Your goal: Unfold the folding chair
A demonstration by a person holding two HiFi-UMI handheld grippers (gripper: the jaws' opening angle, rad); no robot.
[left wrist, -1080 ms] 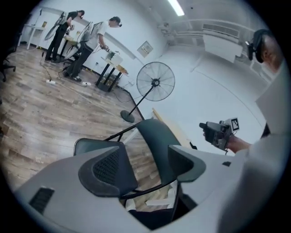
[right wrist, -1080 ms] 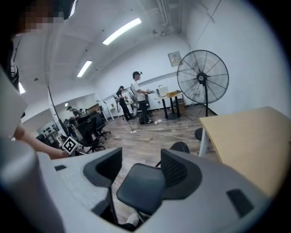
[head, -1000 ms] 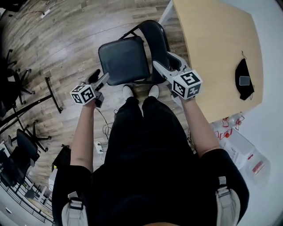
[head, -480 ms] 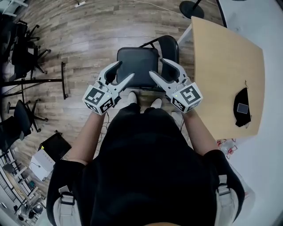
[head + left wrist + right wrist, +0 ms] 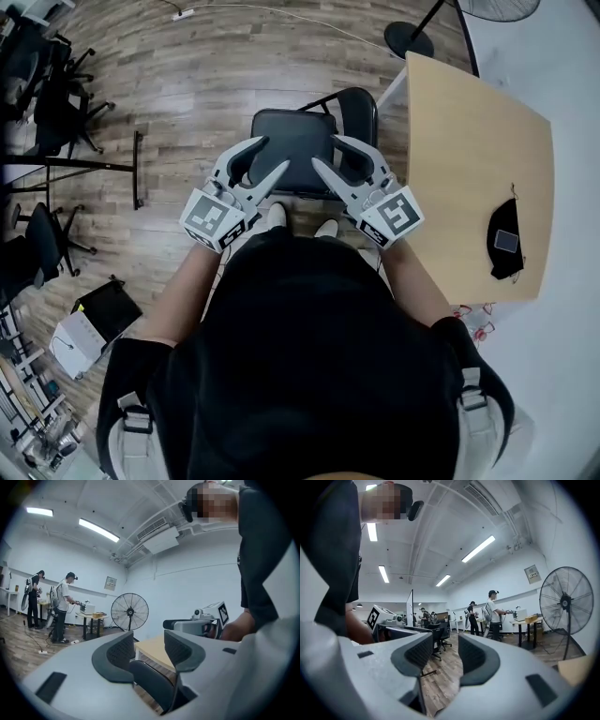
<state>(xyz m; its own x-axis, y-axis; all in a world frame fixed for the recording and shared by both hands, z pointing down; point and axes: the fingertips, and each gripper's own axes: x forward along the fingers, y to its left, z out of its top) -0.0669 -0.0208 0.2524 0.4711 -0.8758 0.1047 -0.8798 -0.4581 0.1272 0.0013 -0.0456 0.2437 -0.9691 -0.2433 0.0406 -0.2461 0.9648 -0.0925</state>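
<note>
The black folding chair (image 5: pixel 292 141) stands unfolded on the wood floor in front of my feet, its backrest (image 5: pixel 357 106) towards the table. My left gripper (image 5: pixel 268 156) and right gripper (image 5: pixel 330 153) are held up over the seat, side by side and apart from the chair. Both have just been closing partway, and a gap stays between the pads with nothing in it. In the left gripper view the left gripper (image 5: pixel 147 648) looks across at the right gripper (image 5: pixel 199 624), with the chair's backrest (image 5: pixel 152 686) low behind the jaws. The right gripper (image 5: pixel 443 656) faces the room.
A light wooden table (image 5: pixel 478 150) stands right of the chair, a black pouch (image 5: pixel 507 242) on it. A floor fan (image 5: pixel 130 612) is behind the table. Office chairs (image 5: pixel 47 103) and a box (image 5: pixel 84 328) lie to the left. People (image 5: pixel 61 606) work at far benches.
Both grippers rose from the chair's sides and came together above the seat. Their jaws stand narrower than before. The chair has not moved.
</note>
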